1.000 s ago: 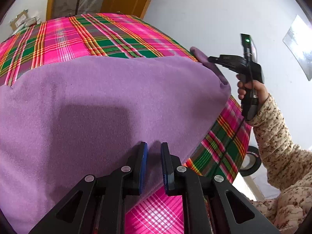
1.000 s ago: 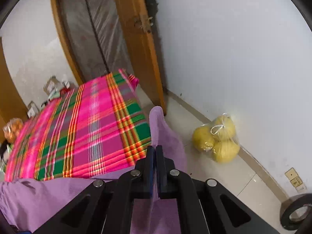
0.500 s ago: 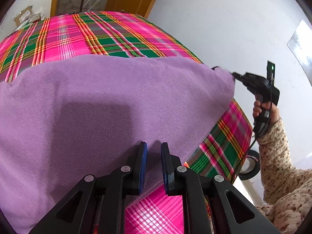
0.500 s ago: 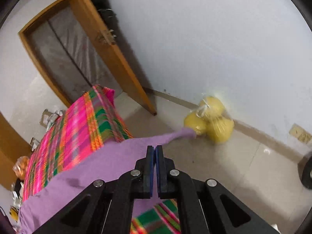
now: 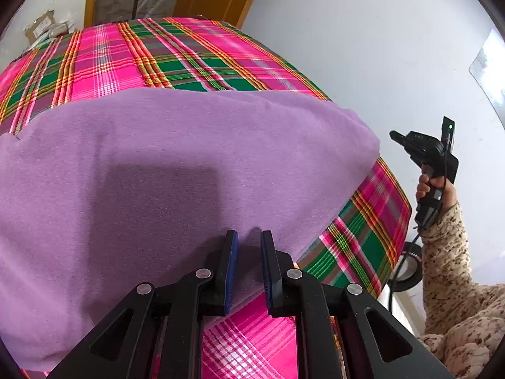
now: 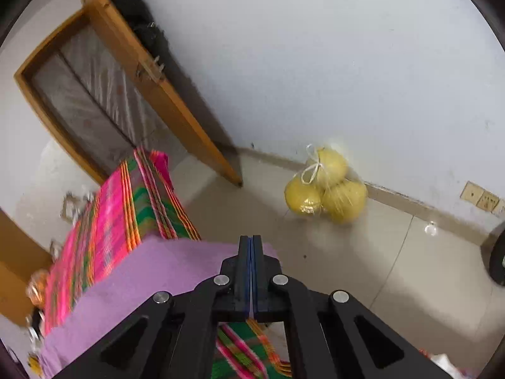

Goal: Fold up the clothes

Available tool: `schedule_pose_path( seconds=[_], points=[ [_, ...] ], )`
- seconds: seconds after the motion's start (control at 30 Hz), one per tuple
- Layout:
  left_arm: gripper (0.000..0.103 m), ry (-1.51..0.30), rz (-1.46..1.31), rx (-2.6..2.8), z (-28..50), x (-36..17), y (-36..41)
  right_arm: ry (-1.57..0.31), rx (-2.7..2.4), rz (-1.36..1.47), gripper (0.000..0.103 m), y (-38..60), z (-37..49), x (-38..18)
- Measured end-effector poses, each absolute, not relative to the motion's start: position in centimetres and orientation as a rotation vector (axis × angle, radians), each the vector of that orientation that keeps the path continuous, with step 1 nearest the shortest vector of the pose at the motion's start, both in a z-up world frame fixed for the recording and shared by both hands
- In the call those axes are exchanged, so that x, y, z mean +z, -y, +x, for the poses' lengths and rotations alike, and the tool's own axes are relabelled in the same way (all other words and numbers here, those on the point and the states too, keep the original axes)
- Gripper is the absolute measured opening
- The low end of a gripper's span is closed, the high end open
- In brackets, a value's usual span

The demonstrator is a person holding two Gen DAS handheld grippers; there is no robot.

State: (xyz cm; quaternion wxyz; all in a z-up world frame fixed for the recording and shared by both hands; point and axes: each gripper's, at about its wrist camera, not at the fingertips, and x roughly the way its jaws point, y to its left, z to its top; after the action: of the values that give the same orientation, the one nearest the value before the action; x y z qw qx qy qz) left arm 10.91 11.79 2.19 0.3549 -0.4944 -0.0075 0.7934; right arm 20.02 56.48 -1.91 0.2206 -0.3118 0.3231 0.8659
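A purple cloth (image 5: 176, 173) lies spread flat over the plaid-covered bed (image 5: 157, 60). My left gripper (image 5: 248, 240) hovers at the cloth's near edge with its jaws a little apart and nothing between them. My right gripper (image 5: 394, 134) shows in the left wrist view, held in the air off the bed's right side, apart from the cloth's right corner (image 5: 369, 145). In the right wrist view the right gripper (image 6: 250, 243) is shut with its pads together, above the cloth's corner (image 6: 176, 271); no cloth shows between them.
A bag of yellow pomelos (image 6: 325, 189) sits on the tiled floor by the white wall. An open wooden door (image 6: 151, 72) stands beyond the bed's far end. A black tape roll (image 5: 407, 268) lies on the floor near the bed's right corner.
The right gripper pulled the cloth's right corner outward, then came off it and moved right and away. The corner now lies flat on the bed. The left gripper has hardly moved.
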Motion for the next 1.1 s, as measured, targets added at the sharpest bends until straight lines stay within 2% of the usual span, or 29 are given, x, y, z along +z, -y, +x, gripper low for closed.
schedule_pose_path(
  seconds=[0.17, 0.3, 0.37, 0.53, 0.7, 0.8, 0.83, 0.93, 1.1],
  points=[
    [0.015, 0.028, -1.279, 2.041, 10.7, 2.2, -11.9, -0.928, 2.496, -0.860, 0.004, -55.1, 17.7, -1.5],
    [0.015, 0.041, -1.280, 2.031, 10.6, 2.2, -11.7, -0.839, 2.579, -0.909, 0.020, -53.1, 14.3, -0.2],
    [0.015, 0.048, -1.279, 2.029, 10.6, 2.2, -11.6, -0.809, 2.588, -0.968, 0.023, -52.4, 13.3, -0.5],
    [0.015, 0.084, -1.274, 2.017, 10.4, 2.0, -11.3, -0.748, 2.596, -1.106, 0.023, -50.8, 11.4, -1.4],
    [0.015, 0.100, -1.275, 2.002, 10.2, 1.9, -11.1, -0.824, 2.608, -1.127, 0.024, -50.7, 12.7, -2.6],
    [0.015, 0.102, -1.275, 1.998, 10.2, 1.8, -11.0, -0.823, 2.613, -1.103, 0.028, -50.7, 12.9, -2.3],
    [0.015, 0.101, -1.269, 1.994, 10.2, 1.8, -10.9, -0.822, 2.614, -1.094, 0.027, -50.7, 13.0, -2.2],
    [0.015, 0.103, -1.267, 1.992, 10.3, 1.7, -10.8, -0.821, 2.619, -1.070, 0.006, -50.7, 13.2, -1.9],
    [0.015, 0.105, -1.270, 1.997, 10.3, 1.7, -10.7, -0.769, 2.665, -0.925, 0.004, -50.4, 14.1, 0.1]
  ],
)
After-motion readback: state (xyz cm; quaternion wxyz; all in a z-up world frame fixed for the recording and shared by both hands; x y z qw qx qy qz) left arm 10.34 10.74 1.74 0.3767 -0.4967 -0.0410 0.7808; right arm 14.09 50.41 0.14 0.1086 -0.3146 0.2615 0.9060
